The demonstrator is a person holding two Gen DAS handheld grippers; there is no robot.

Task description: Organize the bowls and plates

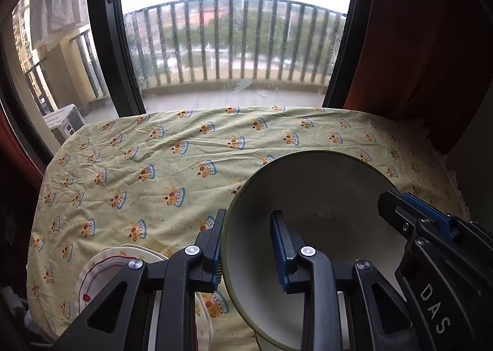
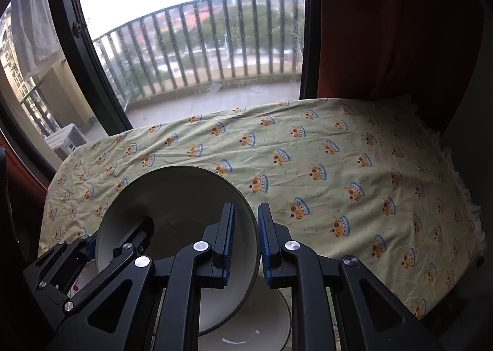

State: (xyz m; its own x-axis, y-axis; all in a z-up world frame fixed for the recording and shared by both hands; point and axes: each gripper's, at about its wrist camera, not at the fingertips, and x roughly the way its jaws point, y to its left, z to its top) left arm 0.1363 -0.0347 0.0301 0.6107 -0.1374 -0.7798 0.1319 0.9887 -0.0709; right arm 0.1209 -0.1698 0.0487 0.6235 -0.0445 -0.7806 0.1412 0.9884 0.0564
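Gripping opposite rims, the left gripper [image 1: 246,246] and right gripper [image 2: 245,238] are each clamped on the large cream ceramic bowl with dark rim [image 1: 314,197], sharing its weight; held above the yellow patterned tablecloth [image 1: 138,166]; scalloped white plates [image 1: 101,271] lie below, likely awaiting stacking.

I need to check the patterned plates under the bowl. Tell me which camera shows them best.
The left wrist view. The patterned plates lie stacked at lower left on the tablecloth, beside the held bowl, red rim trim visible. The right wrist view shows only a sliver of them behind the left gripper.
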